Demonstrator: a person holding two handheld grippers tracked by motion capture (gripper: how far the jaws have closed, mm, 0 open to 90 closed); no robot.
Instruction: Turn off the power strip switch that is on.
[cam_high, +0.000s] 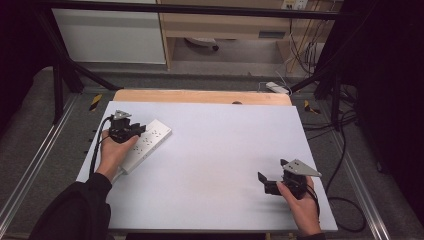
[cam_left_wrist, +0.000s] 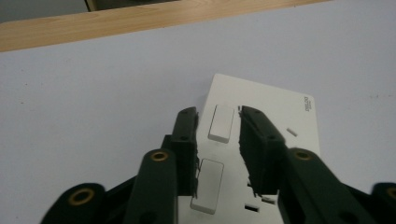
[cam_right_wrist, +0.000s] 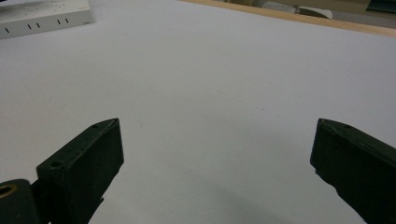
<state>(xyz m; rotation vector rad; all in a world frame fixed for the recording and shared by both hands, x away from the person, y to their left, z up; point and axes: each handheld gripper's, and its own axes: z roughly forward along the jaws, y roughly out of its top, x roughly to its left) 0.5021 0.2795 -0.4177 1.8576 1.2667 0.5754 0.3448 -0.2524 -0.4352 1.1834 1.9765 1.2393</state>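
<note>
The small dark print on the white power strip (cam_left_wrist: 280, 116) is too blurred to read.

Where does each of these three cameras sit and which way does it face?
High view: above the person's side, looking forward and down on the white table top; both forearms, left gripper and right gripper show.
Left gripper view: rides the left gripper, looking down its black jaws, partly open over the white plastic power strip.
Right gripper view: rides the right gripper, jaws wide over bare table, facing the strip.
All three views share the power strip.
</note>
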